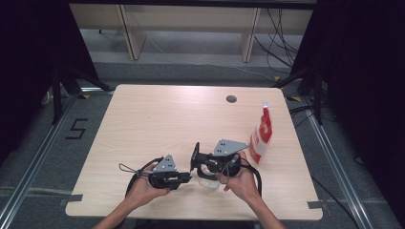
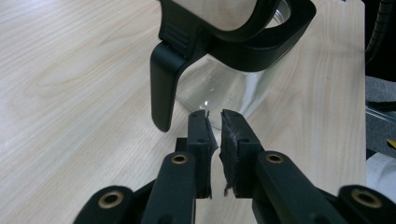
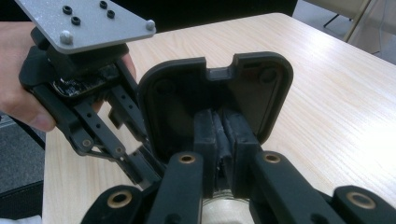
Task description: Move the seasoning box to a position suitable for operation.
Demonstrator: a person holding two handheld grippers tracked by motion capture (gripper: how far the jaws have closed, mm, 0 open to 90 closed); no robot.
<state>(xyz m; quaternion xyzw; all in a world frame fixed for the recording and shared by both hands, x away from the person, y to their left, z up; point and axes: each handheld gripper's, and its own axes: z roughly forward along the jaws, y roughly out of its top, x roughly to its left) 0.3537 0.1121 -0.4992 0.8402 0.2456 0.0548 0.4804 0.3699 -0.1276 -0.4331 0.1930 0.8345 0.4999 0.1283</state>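
Near the tabletop's [image 1: 143,124] front edge lay one clear jar [image 2: 219,91], its black hinged lid [image 3: 215,100] swung up, its long axis pointing at the left tongs [image 2: 214,119]. Those stood just beside its glass base, a narrow gap between the pads and nothing in it. The right tongs [image 3: 218,123], nearer the lid, were pressed together against its inner face. One red-and-white pouch [image 1: 261,136] stood well to the jar's right.
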